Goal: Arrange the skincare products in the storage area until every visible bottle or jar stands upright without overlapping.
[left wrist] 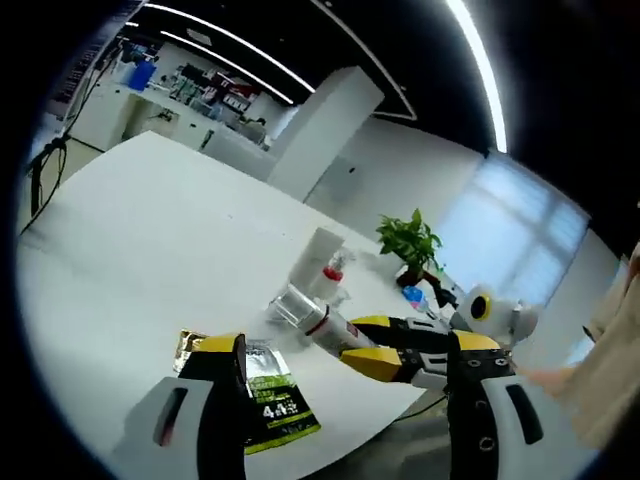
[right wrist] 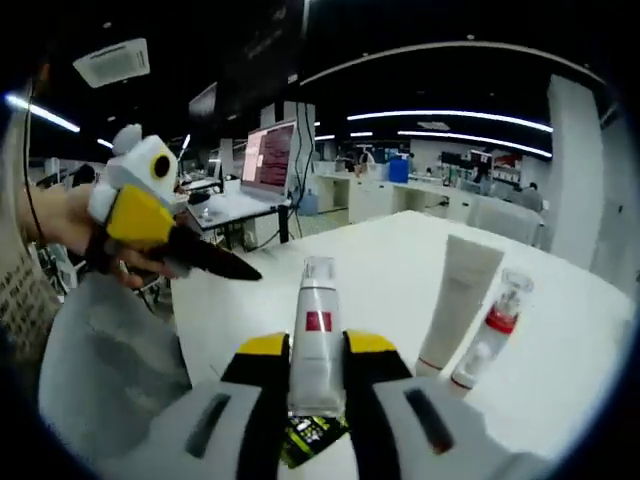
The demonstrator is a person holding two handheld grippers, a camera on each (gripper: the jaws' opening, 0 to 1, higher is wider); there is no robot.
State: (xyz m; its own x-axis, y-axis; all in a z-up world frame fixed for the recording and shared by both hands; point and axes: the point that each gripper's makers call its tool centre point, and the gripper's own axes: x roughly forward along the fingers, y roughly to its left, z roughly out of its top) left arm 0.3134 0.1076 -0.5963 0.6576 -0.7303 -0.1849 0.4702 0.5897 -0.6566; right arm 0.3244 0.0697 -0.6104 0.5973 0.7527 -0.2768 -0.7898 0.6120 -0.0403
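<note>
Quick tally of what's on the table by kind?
Bottles: 2, the white bottle with red label clamped in the right gripper, and a clear bottle with red collar standing.
Tubes: 1, white tube, upright.
Sachets: 1, green-black sachet, flat.
Potted plants: 1, potted plant.
Total: 5

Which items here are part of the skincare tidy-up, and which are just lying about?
Job items:
- bottle, clamped in the right tool
- white tube, upright
- red-collared bottle, upright

Lying about:
- sachet on the table
- potted plant
- laptop on a far desk
</note>
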